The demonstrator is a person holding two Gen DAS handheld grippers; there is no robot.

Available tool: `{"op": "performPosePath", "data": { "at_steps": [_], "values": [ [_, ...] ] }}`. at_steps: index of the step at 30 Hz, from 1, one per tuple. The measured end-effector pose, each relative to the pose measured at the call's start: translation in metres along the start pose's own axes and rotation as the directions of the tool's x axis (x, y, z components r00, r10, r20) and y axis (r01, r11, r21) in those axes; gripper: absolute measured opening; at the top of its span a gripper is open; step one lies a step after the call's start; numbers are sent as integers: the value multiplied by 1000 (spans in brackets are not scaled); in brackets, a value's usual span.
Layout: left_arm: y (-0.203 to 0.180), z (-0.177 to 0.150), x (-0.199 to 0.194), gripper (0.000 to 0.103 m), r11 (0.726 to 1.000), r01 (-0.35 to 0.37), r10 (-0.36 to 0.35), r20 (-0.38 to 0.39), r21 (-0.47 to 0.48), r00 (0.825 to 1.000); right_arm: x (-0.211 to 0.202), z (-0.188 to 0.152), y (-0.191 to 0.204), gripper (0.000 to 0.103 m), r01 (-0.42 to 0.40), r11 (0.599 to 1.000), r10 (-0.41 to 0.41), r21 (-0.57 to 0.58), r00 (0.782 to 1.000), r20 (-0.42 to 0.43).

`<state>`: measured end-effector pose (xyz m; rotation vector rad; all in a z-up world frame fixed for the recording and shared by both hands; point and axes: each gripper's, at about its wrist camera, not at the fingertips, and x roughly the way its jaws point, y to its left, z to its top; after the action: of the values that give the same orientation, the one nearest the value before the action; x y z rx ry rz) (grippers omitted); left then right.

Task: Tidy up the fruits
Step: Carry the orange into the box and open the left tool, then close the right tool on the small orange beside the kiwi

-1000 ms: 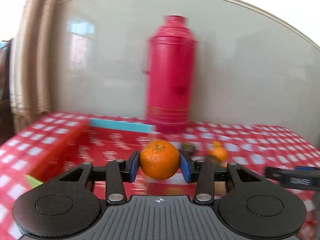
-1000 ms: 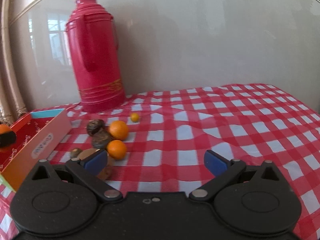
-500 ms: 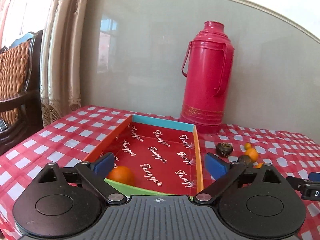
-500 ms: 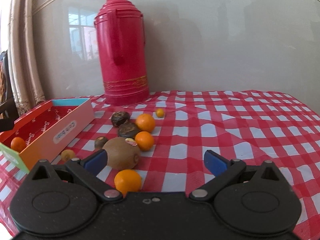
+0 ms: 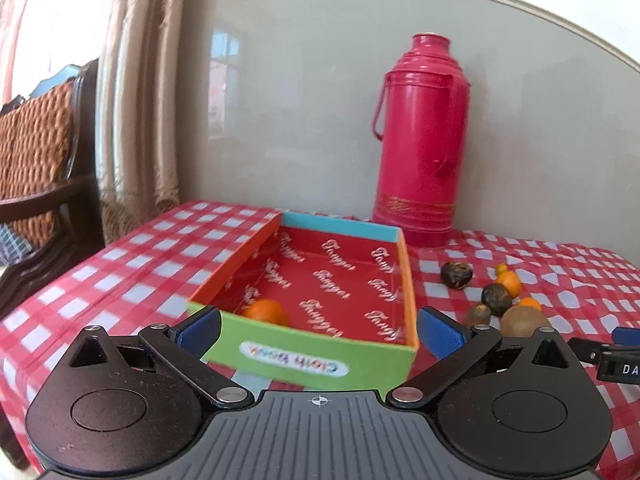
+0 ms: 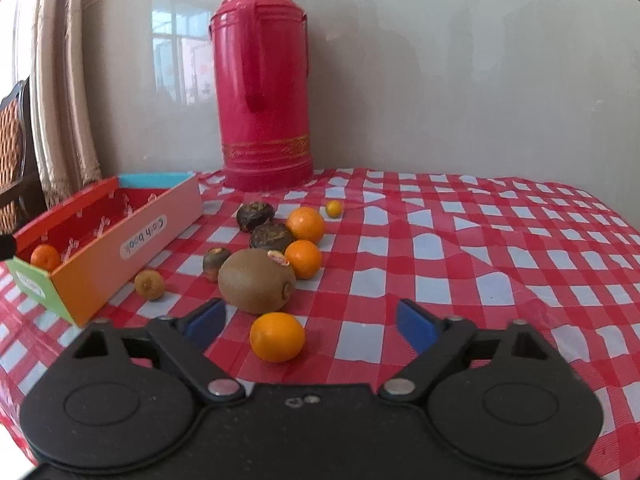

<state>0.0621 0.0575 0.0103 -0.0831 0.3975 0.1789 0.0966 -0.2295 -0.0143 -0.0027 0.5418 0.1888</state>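
Note:
A shallow open box (image 5: 316, 356) with a red lining sits on the checked cloth; it also shows in the right wrist view (image 6: 132, 240). One orange (image 5: 266, 311) lies inside it near the front left corner, also seen from the right (image 6: 45, 257). My left gripper (image 5: 318, 330) is open and empty, just in front of the box. My right gripper (image 6: 310, 322) is open and empty, with a loose orange (image 6: 277, 336) on the cloth between its fingers. Behind that lie a kiwi (image 6: 256, 281), two more oranges (image 6: 305, 225), several dark fruits (image 6: 255, 215) and a tiny orange (image 6: 333, 208).
A tall red thermos (image 6: 262, 76) stands at the back against the wall, right of the box's far end. A wooden chair (image 5: 36, 168) and a curtain (image 5: 136, 92) are off the table's left edge. The right gripper's tip (image 5: 616, 354) shows at the left view's right edge.
My left gripper opened and let the orange go into the box, then drew back toward the box's front. My right gripper moved nearer the fruit pile, and an orange now lies between its fingers.

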Motion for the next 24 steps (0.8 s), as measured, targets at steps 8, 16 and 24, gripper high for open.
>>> {"op": "performPosePath", "data": {
  "at_steps": [8, 16, 24],
  "values": [
    [7, -3, 8, 103, 1000, -11, 11, -13, 16, 1000, 10, -4, 14, 57, -19, 998, 16, -55, 999, -52],
    [18, -3, 10, 103, 1000, -13, 13, -13, 11, 1000, 25, -7, 26, 26, -12, 998, 5, -61, 994, -112],
    [39, -4, 7, 103, 1000, -29, 29, -8, -4, 1000, 10, 3, 42, 25, -33, 998, 34, -58, 999, 13]
  ]
}}
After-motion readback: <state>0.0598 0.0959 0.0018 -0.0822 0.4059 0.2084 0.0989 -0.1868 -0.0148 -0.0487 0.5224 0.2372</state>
